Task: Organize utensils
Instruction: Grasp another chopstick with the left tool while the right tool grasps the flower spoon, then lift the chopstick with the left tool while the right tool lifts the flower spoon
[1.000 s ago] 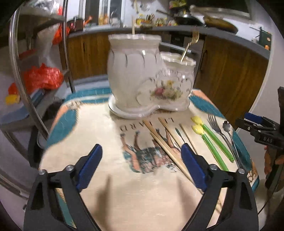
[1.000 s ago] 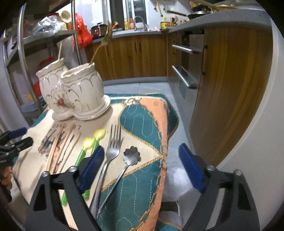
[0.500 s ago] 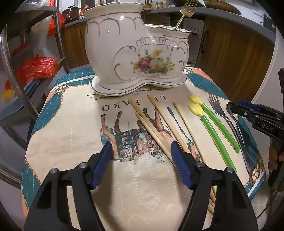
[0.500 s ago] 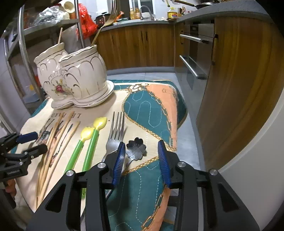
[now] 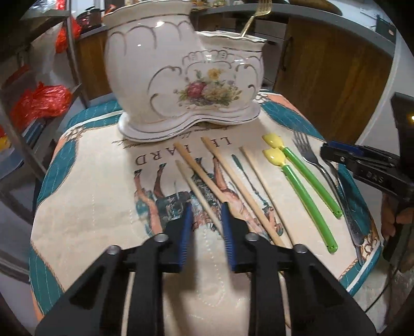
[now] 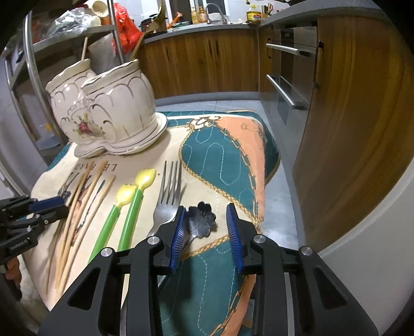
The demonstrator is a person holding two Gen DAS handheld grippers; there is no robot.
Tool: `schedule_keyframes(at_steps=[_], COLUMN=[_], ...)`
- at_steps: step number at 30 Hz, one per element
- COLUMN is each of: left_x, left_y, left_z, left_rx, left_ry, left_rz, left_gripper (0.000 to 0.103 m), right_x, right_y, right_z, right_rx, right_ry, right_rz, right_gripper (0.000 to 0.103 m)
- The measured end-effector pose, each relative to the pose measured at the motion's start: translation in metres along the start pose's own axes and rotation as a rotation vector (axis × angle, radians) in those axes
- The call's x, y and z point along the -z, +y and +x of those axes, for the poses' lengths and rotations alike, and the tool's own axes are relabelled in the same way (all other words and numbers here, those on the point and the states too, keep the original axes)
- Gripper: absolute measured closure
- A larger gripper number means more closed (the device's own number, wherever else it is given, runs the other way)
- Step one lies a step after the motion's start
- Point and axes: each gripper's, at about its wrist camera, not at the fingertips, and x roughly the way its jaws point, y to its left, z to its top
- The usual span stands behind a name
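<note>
A white floral ceramic holder [image 5: 181, 85] stands at the back of the cloth-covered table [image 5: 85, 201], with a gold fork [image 5: 254, 18] in its right cup. Several wooden chopsticks [image 5: 233, 175], two green-handled yellow spoons [image 5: 308, 199], a silver fork [image 6: 168, 196] and a flower-shaped spoon [image 6: 203, 219] lie in a row. My left gripper [image 5: 205, 206] is low over the cloth. Its jaws are closing with the leftmost chopstick [image 5: 191, 186] between them and a gap still showing. My right gripper [image 6: 206, 206] is closing around the flower spoon's head, its right pad clear of the spoon.
The table's right edge drops to a tiled floor [image 6: 279, 196] beside wooden cabinets and an oven with bar handles [image 6: 284, 90]. A metal shelf rack [image 5: 72, 51] with red bags [image 5: 38, 100] stands to the left. A hand shows behind each gripper.
Both grippers came down and forward toward the table and their jaws narrowed from wide open. The left now straddles a chopstick and the right straddles the flower spoon.
</note>
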Motion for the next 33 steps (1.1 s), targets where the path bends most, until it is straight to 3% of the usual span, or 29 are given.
schedule_keyframes(at_steps=[3, 6, 10, 16, 22, 25, 29, 31, 33], left_x=[-0.004, -0.005, -0.008, -0.009, -0.007, -0.005, -0.006, -0.008, -0.011], left_y=[0.0, 0.002, 0.008, 0.024, 0.023, 0.012, 0.012, 0.016, 0.021], left_z=[0.0, 0.0, -0.002, -0.003, -0.006, -0.001, -0.001, 0.001, 0.001], left_rx=[0.02, 0.026, 0.016, -0.001, 0.077, 0.026, 0.008, -0.016, 0.004], left_ry=[0.015, 0.027, 0.028, 0.045, 0.045, 0.039, 0.043, 0.053, 0.071], left_rz=[0.035, 0.067, 0.078, 0.073, 0.018, 0.062, 0.107, 0.148, 0.139], left_gripper=[0.092, 0.094, 0.103, 0.103, 0.103, 0.097, 0.097, 0.097, 0.097], right_x=[-0.004, -0.003, 0.0, 0.0, -0.004, -0.004, -0.002, -0.004, -0.005], right_y=[-0.002, -0.001, -0.002, -0.004, 0.0, 0.002, 0.006, 0.008, 0.009], right_z=[0.003, 0.004, 0.002, -0.018, -0.035, -0.037, -0.043, -0.046, -0.048], right_rx=[-0.025, -0.044, -0.053, -0.08, -0.1, -0.102, -0.108, -0.107, -0.108], right_ry=[0.008, 0.013, 0.005, -0.058, -0.111, -0.126, -0.154, -0.167, -0.17], right_rz=[0.003, 0.003, 0.01, 0.033, 0.03, 0.025, 0.007, -0.008, -0.011], right_gripper=[0.07, 0.08, 0.08, 0.08, 0.081, 0.081, 0.081, 0.1, 0.1])
